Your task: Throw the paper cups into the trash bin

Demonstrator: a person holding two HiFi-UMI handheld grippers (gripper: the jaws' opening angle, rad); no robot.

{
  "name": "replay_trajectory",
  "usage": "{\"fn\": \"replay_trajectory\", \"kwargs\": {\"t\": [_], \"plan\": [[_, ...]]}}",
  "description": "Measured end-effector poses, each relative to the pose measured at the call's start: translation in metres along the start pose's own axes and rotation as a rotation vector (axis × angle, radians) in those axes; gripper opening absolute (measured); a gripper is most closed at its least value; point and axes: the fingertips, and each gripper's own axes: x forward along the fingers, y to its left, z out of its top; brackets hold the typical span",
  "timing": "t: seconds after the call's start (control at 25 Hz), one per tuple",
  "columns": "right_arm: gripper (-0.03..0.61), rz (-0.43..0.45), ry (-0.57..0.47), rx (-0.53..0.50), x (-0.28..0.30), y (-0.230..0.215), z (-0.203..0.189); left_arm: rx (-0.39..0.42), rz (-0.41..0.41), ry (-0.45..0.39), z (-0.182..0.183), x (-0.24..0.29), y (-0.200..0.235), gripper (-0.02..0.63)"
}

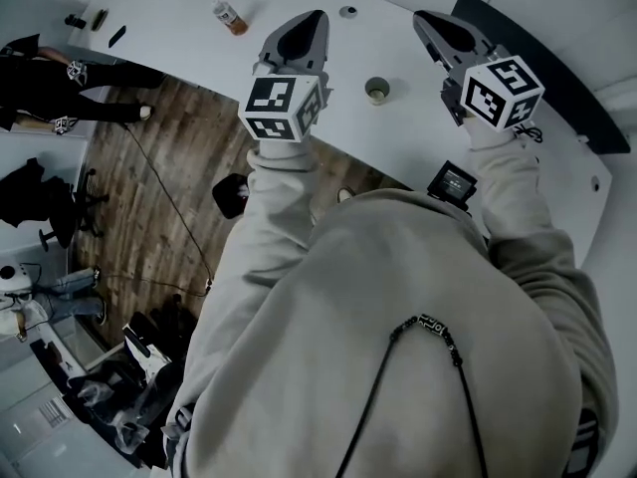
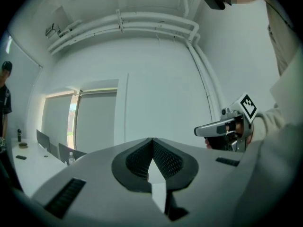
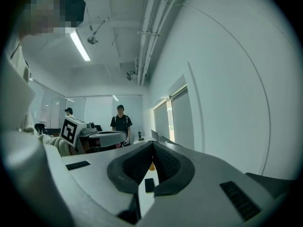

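Head view: you are holding the left tongs (image 1: 317,16) and right tongs (image 1: 423,18) clenched, both empty, over the bench (image 1: 179,48); a paper cup (image 1: 376,90) is sitting between them.

No words or numbers can be read anywhere. The cubes on the left hand-held gripper (image 1: 317,18) and the right hand-held gripper (image 1: 422,18) carry only black-and-white square markers. The bottle (image 1: 230,17) near the desk's (image 1: 179,48) far edge has a label too small to read, like the print on the hoodie's cord tag (image 1: 435,324).
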Motion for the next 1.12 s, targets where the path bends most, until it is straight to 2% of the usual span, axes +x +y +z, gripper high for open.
{"fn": "replay_trajectory", "kwargs": {"t": [0.16, 0.68, 0.88, 1.12], "plan": [[0.018, -0.011, 0.005, -0.018, 0.012, 0.002, -0.001, 0.007, -0.046, -0.008, 0.004, 0.008, 0.004, 0.0], [0.018, 0.007, 0.044, -0.037, 0.044, -0.005, -0.007, 0.015, -0.083, -0.001, 0.0, 0.025, 0.023, 0.0], [0.018, 0.01, 0.067, -0.021, 0.058, -0.015, -0.02, 0.001, -0.07, 0.022, -0.013, 0.034, 0.035, 0.0], [0.018, -0.002, 0.107, 0.012, 0.073, -0.032, -0.043, -0.029, -0.071, 0.087, -0.042, 0.044, 0.046, 0.0]]}}
